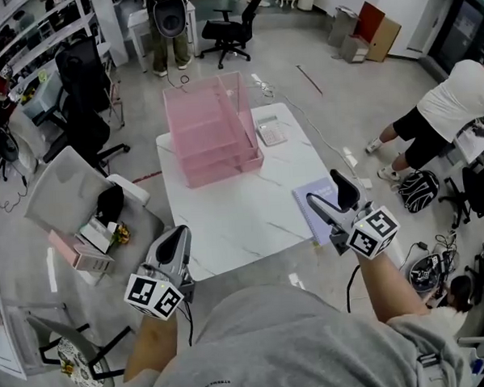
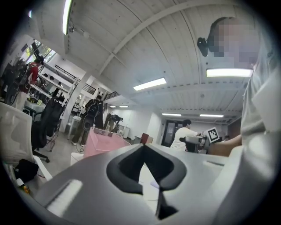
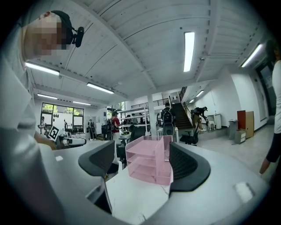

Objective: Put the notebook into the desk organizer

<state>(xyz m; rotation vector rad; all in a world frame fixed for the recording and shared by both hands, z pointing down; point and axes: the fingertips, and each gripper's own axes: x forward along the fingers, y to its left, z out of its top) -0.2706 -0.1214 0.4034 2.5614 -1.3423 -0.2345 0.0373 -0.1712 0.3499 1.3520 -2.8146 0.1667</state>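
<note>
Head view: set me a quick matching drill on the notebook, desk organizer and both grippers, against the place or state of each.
Things:
1. notebook
2. desk organizer
3. left gripper
4. right gripper

Place or state:
a. far end of the table
b. jaws together, empty
c. flat at the table's right edge
d. jaws apart, empty

Pairs: 1-c, 2-a, 3-b, 4-d

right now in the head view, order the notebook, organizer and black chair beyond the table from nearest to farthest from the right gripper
1. Notebook, by the right gripper, at the table right edge.
2. Organizer, at the far side.
3. Black chair, beyond the table.
</note>
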